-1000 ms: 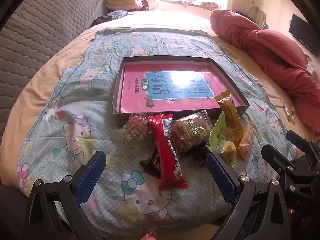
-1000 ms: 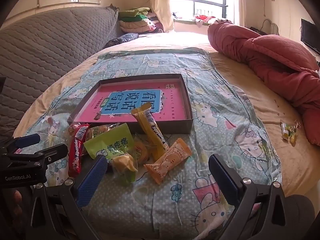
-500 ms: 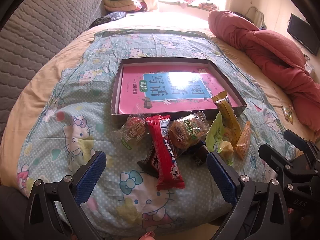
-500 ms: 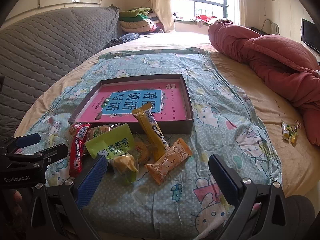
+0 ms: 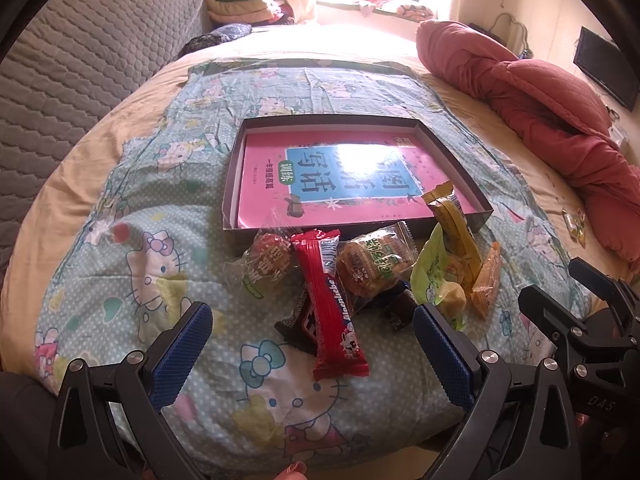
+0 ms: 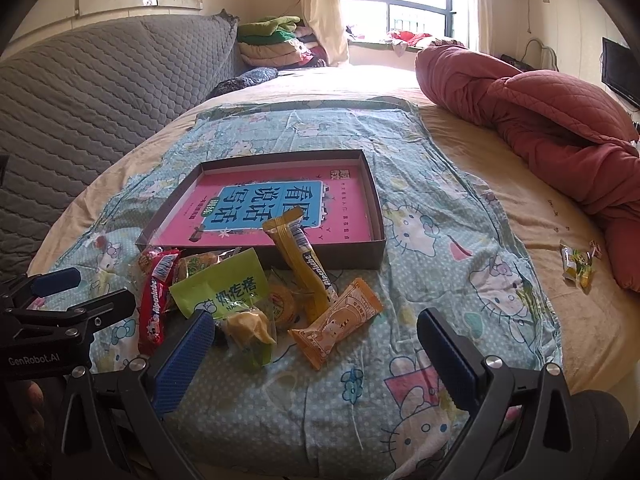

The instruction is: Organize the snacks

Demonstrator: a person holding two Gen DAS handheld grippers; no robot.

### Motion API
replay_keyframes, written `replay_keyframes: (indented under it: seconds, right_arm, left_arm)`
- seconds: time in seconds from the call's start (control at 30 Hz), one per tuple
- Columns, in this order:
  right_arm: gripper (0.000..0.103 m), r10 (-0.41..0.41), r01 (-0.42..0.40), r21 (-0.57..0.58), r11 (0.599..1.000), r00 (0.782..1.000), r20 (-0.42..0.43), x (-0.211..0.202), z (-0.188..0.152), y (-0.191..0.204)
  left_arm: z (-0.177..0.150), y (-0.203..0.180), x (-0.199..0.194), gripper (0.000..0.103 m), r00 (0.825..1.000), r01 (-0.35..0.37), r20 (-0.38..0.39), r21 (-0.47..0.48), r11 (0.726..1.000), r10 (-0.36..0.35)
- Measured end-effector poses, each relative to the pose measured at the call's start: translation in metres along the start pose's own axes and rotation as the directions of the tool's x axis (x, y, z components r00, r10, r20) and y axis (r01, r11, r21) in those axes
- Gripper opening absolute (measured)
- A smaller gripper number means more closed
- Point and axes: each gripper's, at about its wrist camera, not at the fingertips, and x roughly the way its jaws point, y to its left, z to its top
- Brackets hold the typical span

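A pile of snacks lies on the Hello Kitty sheet in front of a shallow dark box (image 5: 236,184) (image 6: 372,196) holding a pink book. The pile has a red Alpenliebe bar (image 5: 332,304) (image 6: 156,292), a round clear-wrapped snack (image 5: 266,264), a cake pack (image 5: 376,264), a green pouch (image 5: 434,272) (image 6: 224,284), a yellow stick (image 5: 456,228) (image 6: 304,264) leaning on the box edge, and an orange pack (image 5: 486,280) (image 6: 336,324). My left gripper (image 5: 312,356) is open and empty just before the red bar. My right gripper (image 6: 316,356) is open and empty before the orange pack.
A red quilt (image 5: 552,112) (image 6: 540,120) is heaped at the right. A small loose snack (image 6: 576,268) lies on the beige bed near it. A grey padded headboard (image 6: 92,92) runs along the left. Folded clothes (image 6: 272,44) are stacked at the back.
The left wrist view has shifted slightly: the snacks and box sit a little lower and more to the left. The right gripper is almost still. Both stay open.
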Motion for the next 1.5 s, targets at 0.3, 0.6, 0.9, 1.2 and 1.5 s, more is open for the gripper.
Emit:
replay_keyframes:
  seconds: [0.3, 0.6, 0.9, 1.2, 1.5]
  right_arm:
    - [0.102, 0.000, 0.000, 0.001, 1.000, 1.000, 0.000, 0.000, 0.000, -0.001]
    - [0.102, -0.001, 0.001, 0.008, 1.000, 1.000, 0.001, 0.000, 0.000, -0.002]
    - [0.102, -0.003, 0.003, 0.016, 1.000, 1.000, -0.002, 0.000, 0.000, -0.003]
    - [0.102, 0.008, -0.007, 0.053, 0.999, 1.000, -0.016, 0.004, 0.000, -0.009]
    - [0.102, 0.061, -0.049, 0.182, 0.982, 0.996, -0.060, 0.018, -0.002, -0.031]
  left_arm:
    - [-0.001, 0.000, 0.000, 0.101, 1.000, 0.000, -0.004, -0.002, 1.000, 0.000]
    - [-0.002, -0.001, 0.002, 0.100, 1.000, 0.005, -0.006, -0.001, 1.000, -0.005]
    - [-0.003, 0.001, 0.004, 0.100, 1.000, 0.014, -0.014, -0.009, 1.000, -0.014]
    - [-0.004, 0.008, 0.009, 0.100, 0.999, 0.032, -0.037, -0.031, 0.999, -0.034]
    - [-0.007, 0.032, 0.033, 0.100, 0.991, 0.050, -0.120, -0.126, 0.991, -0.065]
